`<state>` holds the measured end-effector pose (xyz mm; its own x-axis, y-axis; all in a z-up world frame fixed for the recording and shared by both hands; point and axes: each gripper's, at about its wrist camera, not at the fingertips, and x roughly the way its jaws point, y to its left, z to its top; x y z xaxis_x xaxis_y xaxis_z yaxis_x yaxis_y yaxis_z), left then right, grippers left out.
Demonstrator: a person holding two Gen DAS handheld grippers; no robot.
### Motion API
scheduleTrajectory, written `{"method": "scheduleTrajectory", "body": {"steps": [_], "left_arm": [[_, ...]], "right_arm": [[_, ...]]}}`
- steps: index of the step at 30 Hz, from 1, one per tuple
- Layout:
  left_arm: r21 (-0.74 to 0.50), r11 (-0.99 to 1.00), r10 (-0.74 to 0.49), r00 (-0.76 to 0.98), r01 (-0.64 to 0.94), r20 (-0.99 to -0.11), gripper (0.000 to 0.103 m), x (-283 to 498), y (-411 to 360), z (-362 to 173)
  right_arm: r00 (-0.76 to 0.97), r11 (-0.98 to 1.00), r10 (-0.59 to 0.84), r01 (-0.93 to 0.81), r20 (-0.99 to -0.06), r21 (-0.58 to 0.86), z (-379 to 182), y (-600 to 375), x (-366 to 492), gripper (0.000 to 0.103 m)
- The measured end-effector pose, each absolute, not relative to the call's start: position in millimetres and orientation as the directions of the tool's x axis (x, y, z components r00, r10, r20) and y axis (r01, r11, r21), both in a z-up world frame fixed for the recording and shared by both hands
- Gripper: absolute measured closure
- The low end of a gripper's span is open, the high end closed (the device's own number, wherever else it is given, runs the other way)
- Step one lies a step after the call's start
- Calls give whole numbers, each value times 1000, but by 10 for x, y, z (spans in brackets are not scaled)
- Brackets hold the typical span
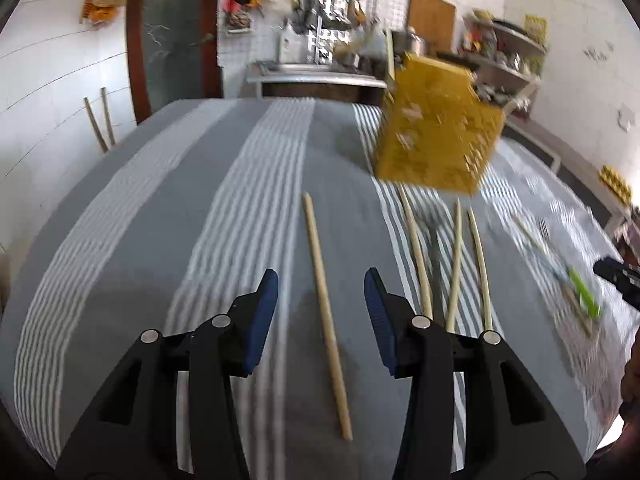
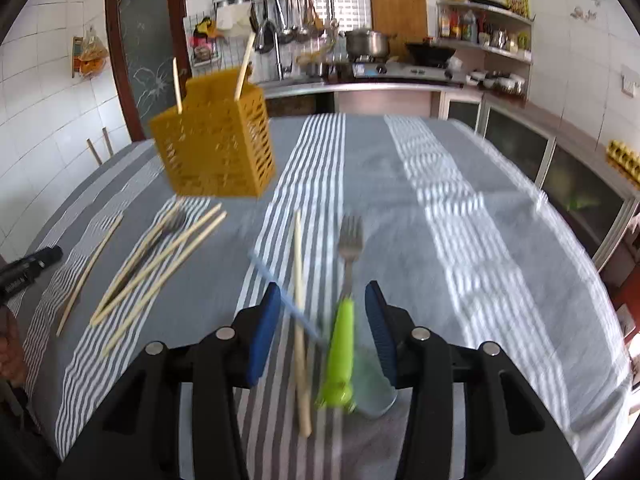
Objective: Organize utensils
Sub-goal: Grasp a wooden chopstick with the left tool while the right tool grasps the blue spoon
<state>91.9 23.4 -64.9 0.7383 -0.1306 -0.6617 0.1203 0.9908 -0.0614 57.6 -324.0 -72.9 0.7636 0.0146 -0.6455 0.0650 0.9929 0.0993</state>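
Note:
A yellow slotted utensil holder stands on the striped cloth with two chopsticks upright in it; it also shows as the holder at the upper right of the left wrist view. My left gripper is open above one wooden chopstick lying flat. Several more chopsticks lie to its right. My right gripper is open over a green-handled fork, a chopstick and a thin blue stick. Several chopsticks lie to the left.
The grey striped tablecloth covers the whole table. Behind the far edge run a kitchen counter with stove and pots, and a shelf. A glass door stands at the back left. Cabinets line the right side.

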Motion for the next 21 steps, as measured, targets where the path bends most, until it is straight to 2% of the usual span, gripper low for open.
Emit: {"method": "scheduleTrajectory", "body": {"steps": [15, 21], "left_arm": [[-71, 991, -133, 707, 117, -695, 59, 1072, 187, -695], [-48, 991, -123, 696, 126, -707, 59, 1220, 155, -714]], "right_arm": [[749, 992, 44, 43, -661, 115, -659, -3171, 744, 59], [726, 993, 93, -15, -682, 118, -724, -3034, 902, 59]]}}
